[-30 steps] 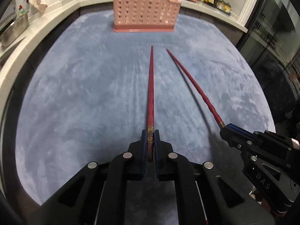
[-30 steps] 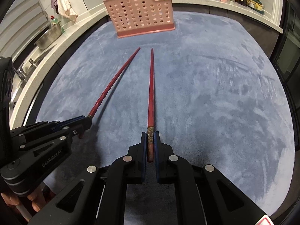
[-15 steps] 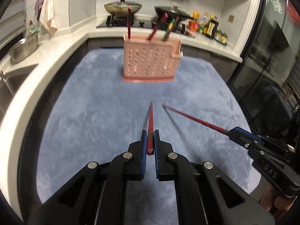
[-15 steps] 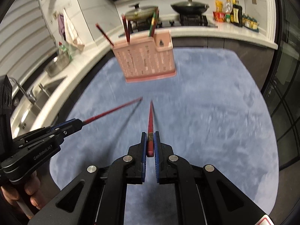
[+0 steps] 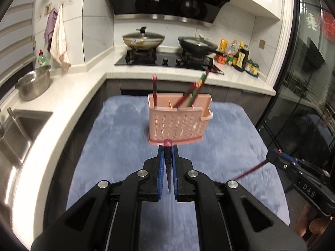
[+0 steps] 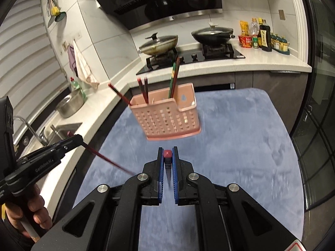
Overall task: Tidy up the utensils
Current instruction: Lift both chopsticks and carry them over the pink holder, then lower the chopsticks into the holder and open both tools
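- Now the left gripper is closed on a dark red chopstick; its blunt end sticks up between the blue pads and its thin tip points down, back toward the camera.
- The right gripper is closed the same way on a second red chopstick, also held nearly upright, tip down.
- Each gripper shows in the other's view (the left one at the left side of the right wrist view, the right one at the right side of the left wrist view), with its chopstick slanting down over the mat.
- The pink holder stands on the blue mat, toward its far edge, in front of both grippers and well apart from them.
- Several chopsticks already stand in the holder: dark red ones on its left side, a red and a green one leaning more to the right.
- Behind the mat runs a white counter with a stove and two pans.
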### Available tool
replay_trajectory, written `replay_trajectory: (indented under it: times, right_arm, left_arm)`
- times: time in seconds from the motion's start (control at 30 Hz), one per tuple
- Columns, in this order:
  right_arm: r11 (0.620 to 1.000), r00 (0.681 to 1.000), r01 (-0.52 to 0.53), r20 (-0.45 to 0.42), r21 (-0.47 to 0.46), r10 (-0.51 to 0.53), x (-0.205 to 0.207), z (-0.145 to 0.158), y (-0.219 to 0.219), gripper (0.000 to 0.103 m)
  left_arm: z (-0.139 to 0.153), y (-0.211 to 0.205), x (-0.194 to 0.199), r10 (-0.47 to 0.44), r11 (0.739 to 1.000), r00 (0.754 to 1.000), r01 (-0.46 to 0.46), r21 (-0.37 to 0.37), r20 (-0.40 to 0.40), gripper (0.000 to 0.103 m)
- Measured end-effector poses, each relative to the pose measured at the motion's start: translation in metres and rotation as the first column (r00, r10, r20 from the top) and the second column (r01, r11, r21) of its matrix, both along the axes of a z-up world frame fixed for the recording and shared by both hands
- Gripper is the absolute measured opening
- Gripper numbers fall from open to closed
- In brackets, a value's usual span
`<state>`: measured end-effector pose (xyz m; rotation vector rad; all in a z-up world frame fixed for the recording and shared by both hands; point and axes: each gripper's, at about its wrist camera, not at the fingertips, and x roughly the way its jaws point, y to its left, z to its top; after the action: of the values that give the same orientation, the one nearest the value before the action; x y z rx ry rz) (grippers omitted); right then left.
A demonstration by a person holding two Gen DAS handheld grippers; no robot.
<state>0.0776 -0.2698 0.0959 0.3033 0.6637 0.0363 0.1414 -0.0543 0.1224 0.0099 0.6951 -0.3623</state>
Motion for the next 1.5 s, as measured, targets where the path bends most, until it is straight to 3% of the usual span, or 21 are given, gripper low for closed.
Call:
replay_trajectory:
  times: [0.4, 0.67, 0.93, 1.5]
  right_arm:
    - [0.998, 0.986, 0.036, 0.163, 0.042, -0.042, 0.044, 0.066, -0.025, 0.007]
    - [0.998, 0.952, 0.057, 0.300, 0.033, -0.064, 0.085, 0.122, -0.038, 0.007]
    - [0.997, 0.944, 0.071, 0.321, 0.013, -0.071, 0.141, 0.130, -0.037, 0.007]
    - [0.999, 0.988, 0.044, 0.147, 0.000, -0.043, 0.206, 0.052, -0.028, 0.007]
  left_arm:
    - [0.086, -0.009, 0.047, 0.005, 0.998, 0.987, 0.004, -0.057, 0.161, 0.007]
    - [0.141, -0.021, 0.080, 0.016, 0.998, 0.957, 0.004, -0.067, 0.289, 0.007]
    - [0.125, -0.034, 0.124, 0.031, 0.999, 0.966, -0.023, -0.034, 0.256, 0.007]
    - [0.059, -0.036, 0.170, 0.048, 0.999, 0.992, -0.048, -0.003, 0.119, 0.007]
